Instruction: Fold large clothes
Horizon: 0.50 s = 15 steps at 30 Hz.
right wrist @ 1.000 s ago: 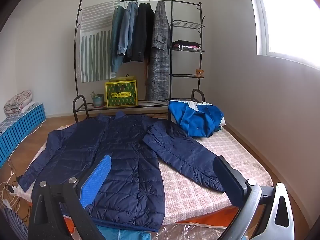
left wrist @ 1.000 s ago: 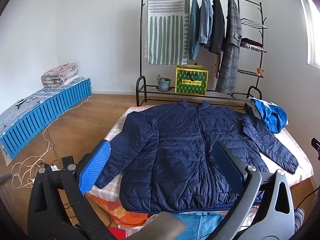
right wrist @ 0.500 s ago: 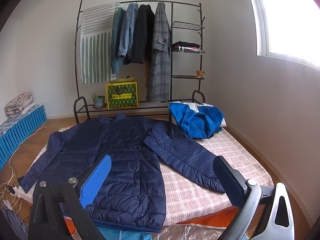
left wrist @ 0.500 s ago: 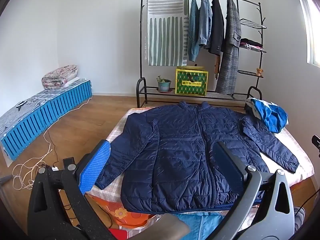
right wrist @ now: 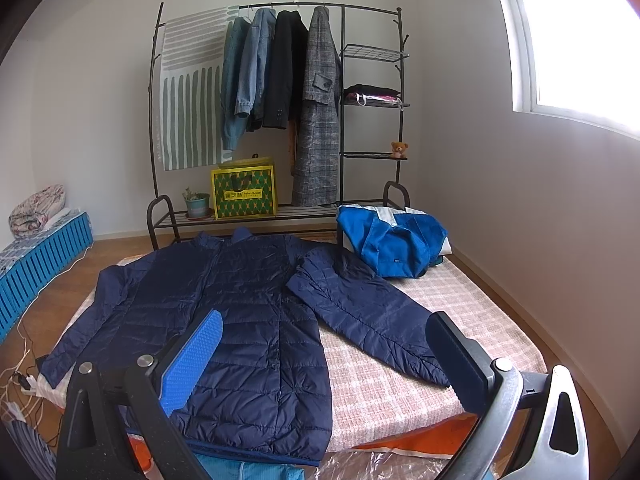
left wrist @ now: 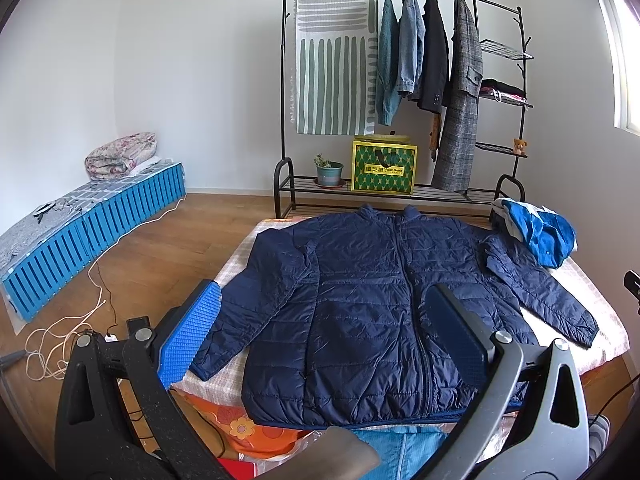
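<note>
Left gripper (left wrist: 322,334) is spread wide, nothing between its fingers; it hangs above the near edge of the mattress (left wrist: 600,320), clear of the cloth. Right gripper (right wrist: 324,354) is likewise spread wide w/ nothing held, also above the near edge.

Navy quilted jacket (left wrist: 360,312) lies flat, front up, zipped, straight ahead of and below the left gripper, collar at the far end, hem nearest the tool. From the right gripper, the jacket body (right wrist: 224,320) sits ahead and to the left. Its right-side sleeve (right wrist: 368,312) runs diagonally from the shoulder toward the right gripper's right finger, cuff just beside that finger in the right wrist view; can't tell if they touch. The other sleeve (left wrist: 256,300) slants toward the left gripper's left finger pad (left wrist: 192,336).

Beyond the jacket, far right: a crumpled blue-and-white garment (right wrist: 394,240) on the mattress, touching the sleeve's upper end. Behind the bed, a black clothes rack (left wrist: 404,92) w/ hung coats, a green-yellow bag (left wrist: 384,168) and a potted plant (left wrist: 329,170) on its low shelf. Far left of the left gripper: blue slatted bench (left wrist: 96,224) w/ a rolled quilt (left wrist: 120,156); white cable (left wrist: 80,320) on the wood floor.
</note>
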### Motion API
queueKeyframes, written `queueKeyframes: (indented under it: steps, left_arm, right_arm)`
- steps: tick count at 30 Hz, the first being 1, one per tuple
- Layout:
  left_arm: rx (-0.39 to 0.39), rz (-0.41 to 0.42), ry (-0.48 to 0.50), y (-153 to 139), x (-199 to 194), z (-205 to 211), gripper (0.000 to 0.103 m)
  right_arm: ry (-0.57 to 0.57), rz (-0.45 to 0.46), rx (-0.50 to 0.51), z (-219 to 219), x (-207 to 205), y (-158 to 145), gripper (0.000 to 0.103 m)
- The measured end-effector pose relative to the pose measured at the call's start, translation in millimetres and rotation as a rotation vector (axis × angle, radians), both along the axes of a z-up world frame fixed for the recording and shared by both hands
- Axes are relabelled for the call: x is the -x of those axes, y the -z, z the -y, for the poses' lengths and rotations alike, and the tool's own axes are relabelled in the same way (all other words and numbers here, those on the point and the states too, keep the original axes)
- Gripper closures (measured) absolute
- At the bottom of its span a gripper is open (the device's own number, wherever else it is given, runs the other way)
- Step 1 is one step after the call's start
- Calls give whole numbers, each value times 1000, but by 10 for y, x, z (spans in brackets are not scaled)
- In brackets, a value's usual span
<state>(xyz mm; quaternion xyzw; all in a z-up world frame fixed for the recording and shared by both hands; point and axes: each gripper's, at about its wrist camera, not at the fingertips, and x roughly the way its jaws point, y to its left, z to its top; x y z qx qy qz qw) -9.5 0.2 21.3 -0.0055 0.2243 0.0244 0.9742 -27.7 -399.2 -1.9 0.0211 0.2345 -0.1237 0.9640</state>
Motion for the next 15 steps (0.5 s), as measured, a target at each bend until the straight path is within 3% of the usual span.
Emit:
queueKeyframes:
  steps: [15]
  left_arm:
    - [6,3,-3,-30,-6,-12,0]
  right_arm:
    - [-2,-4,-2,-9,7,2,0]
